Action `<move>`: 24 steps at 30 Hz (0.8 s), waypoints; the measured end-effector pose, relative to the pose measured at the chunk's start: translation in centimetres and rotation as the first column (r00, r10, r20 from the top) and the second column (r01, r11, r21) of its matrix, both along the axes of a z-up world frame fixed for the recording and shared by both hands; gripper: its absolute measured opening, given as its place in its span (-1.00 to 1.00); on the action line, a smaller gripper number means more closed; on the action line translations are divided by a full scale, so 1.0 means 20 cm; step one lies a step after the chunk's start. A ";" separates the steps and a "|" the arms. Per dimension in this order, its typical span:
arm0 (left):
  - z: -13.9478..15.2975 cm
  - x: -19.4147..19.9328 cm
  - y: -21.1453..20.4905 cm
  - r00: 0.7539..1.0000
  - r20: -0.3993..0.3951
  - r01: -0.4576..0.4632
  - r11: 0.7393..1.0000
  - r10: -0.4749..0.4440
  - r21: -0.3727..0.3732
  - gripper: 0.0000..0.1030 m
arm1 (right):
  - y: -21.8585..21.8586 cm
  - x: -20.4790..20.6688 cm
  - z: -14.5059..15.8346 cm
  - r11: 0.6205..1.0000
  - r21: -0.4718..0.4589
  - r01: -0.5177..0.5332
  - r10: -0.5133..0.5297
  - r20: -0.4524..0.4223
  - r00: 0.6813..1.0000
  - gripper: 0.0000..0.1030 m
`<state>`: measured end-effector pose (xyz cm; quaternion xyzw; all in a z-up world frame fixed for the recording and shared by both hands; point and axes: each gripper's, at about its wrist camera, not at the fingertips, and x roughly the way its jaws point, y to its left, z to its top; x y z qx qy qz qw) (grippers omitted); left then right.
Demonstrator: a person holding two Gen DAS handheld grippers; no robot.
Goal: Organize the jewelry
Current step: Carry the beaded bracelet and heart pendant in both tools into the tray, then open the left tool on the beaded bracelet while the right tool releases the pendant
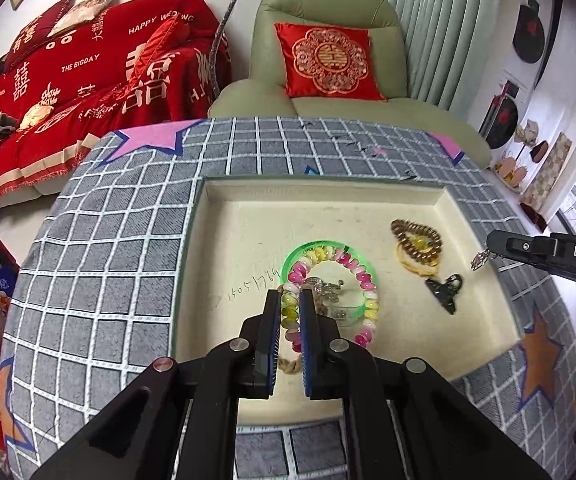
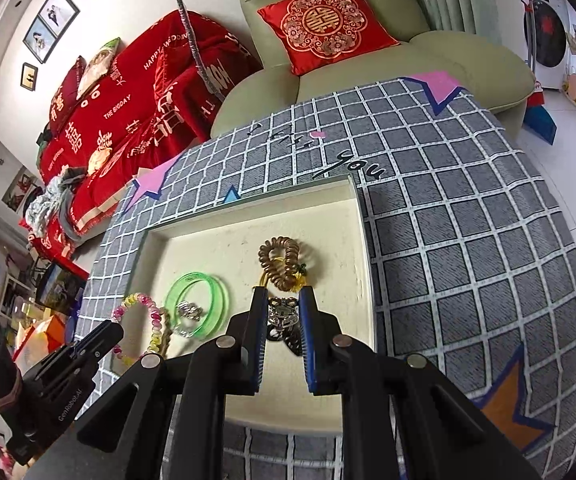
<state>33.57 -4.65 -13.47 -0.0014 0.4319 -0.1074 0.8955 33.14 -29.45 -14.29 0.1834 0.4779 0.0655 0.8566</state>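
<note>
**Both tongs clamped over the jewelry tray**

The left tongs point(image 1: 289, 300) pinch the pink-and-yellow bead bracelet point(image 1: 362, 280) above the cream tray point(image 1: 224, 240) on the table. The right tongs point(image 2: 281, 300) grip a small silver charm point(image 2: 282, 314). Beyond them lies the brown coil bracelet point(image 2: 282, 258); left of them, the green bangle point(image 2: 224, 298).

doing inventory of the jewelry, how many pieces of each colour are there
green bangle: 1
pink-yellow bead bracelet: 1
brown coil bracelet: 1
black clip: 1
silver: 2, ring charm and held charm
total: 6
</note>
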 end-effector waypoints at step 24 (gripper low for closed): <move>-0.11 0.01 -0.11 1.000 0.019 0.017 0.987 -0.020 0.159 -0.61 | 0.01 0.09 -0.24 1.000 0.000 0.007 -0.007 -0.072 0.997 -0.56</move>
